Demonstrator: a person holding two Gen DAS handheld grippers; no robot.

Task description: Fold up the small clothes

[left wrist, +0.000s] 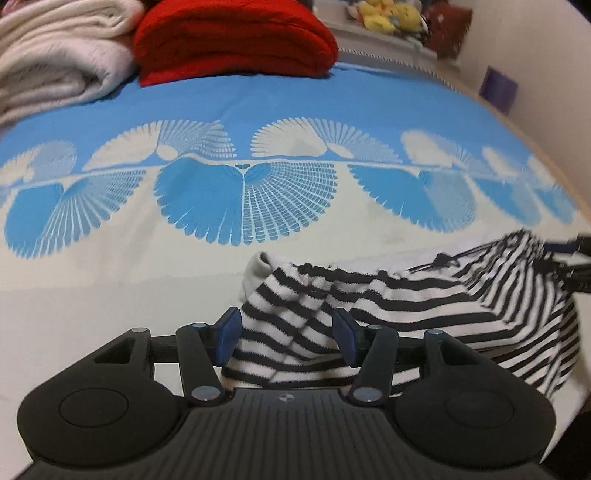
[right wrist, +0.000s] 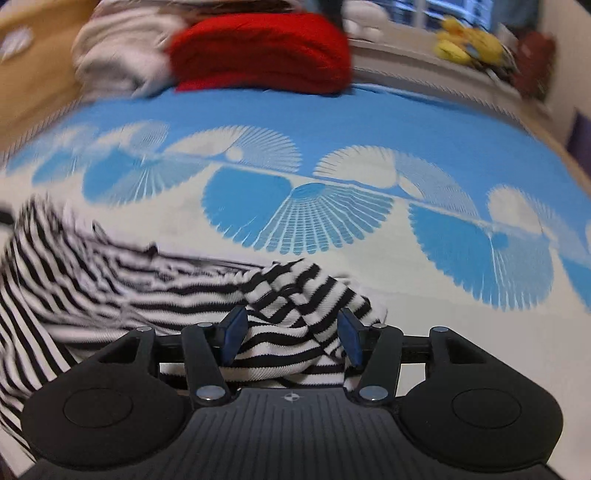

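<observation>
Black-and-white striped knit garment (left wrist: 388, 295) lying rumpled on blue-and-white patterned bedspread (left wrist: 258, 103). Left gripper (left wrist: 286, 338) and right gripper (right wrist: 291, 338) both standing spread, cloth lying loose between pads. Folding seemingly remaining unfinished; smoothing, further folds pending.

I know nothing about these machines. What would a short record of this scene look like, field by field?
surface: bedspread, blue and white with a fan pattern
garment: black-and-white striped garment, crumpled at the near edge
left tool: open, striped cloth between its blue pads, not pinched
right tool: open, striped cloth between its pads too
behind: folded red blanket beside a folded white blanket
far shelf: yellow plush toys
fold: not yet neat
</observation>
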